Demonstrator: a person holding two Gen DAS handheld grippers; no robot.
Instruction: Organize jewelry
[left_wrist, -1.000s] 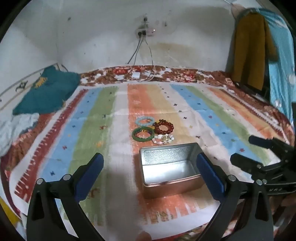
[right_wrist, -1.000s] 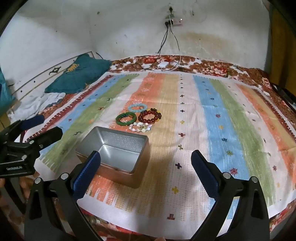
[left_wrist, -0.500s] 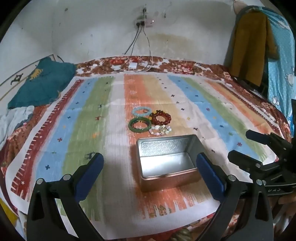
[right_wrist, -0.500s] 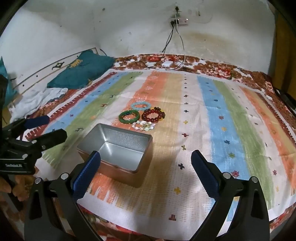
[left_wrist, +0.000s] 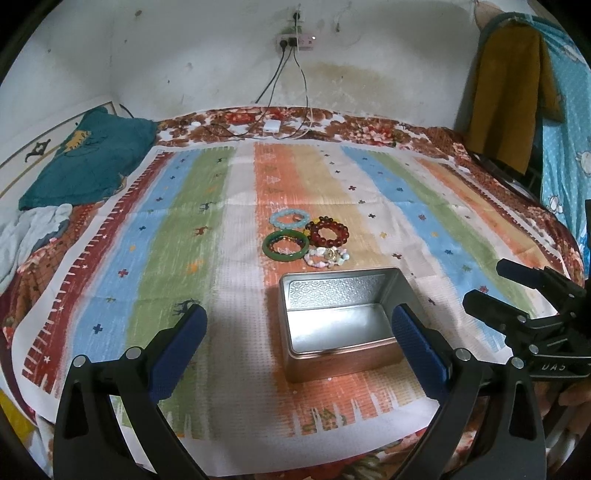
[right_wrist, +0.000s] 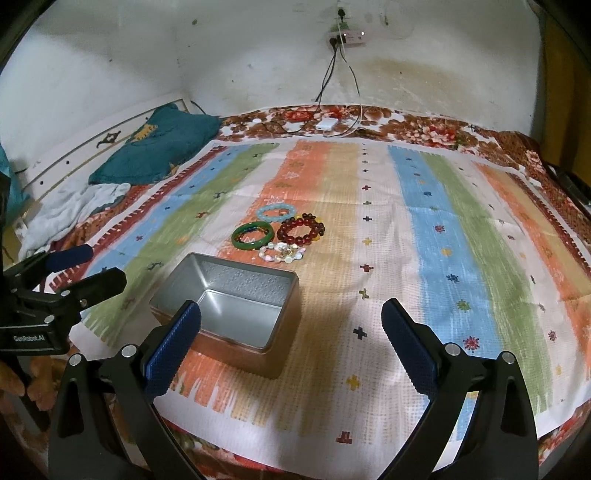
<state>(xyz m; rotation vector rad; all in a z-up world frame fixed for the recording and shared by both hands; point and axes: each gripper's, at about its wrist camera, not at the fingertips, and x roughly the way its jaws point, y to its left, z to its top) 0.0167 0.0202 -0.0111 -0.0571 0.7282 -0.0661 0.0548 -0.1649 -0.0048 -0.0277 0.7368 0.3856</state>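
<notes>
While both the left gripper (left_wrist: 297, 326) and right gripper (right_wrist: 291, 319) hover spread and empty, four bracelets (left_wrist: 308, 242) lie clustered just beyond the open tin (left_wrist: 341, 317): light, hard, likely slippery, best pinched across one rim.

Your R gripper (right_wrist: 291, 321) hangs wide open, empty. Open tin (right_wrist: 227, 301) sits w/ four bracelets (right_wrist: 279, 232) just beyond it.
</notes>
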